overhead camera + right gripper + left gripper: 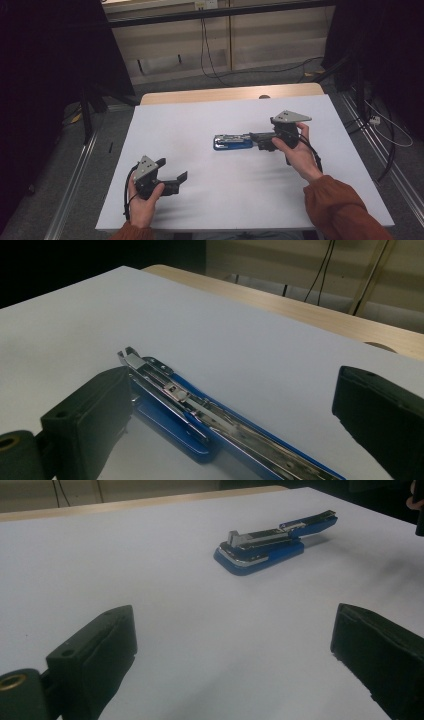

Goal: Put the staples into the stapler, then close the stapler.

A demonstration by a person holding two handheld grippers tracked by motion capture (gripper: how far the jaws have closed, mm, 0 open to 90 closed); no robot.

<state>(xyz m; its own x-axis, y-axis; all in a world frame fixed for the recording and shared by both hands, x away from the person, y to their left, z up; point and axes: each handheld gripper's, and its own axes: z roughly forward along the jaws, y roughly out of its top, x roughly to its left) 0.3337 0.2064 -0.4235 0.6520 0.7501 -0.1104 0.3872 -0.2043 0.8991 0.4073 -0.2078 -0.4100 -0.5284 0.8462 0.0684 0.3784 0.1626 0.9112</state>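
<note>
Blue stapler (233, 142) with a chrome metal top, lying flat on the white table (200, 115) a bit right of centre. Long and slim, stretched left to right in the high view. Looks opened out: shiny staple channel (200, 405) exposed along the top, blue base underneath, small bent metal tab sticking up at the nose. From the left gripper view, rounded blue front end with a silver rim nearest, blue tail (312, 521) lifted slightly off the surface at the far end. Right-hand end of it partly hidden in the high view.
</note>
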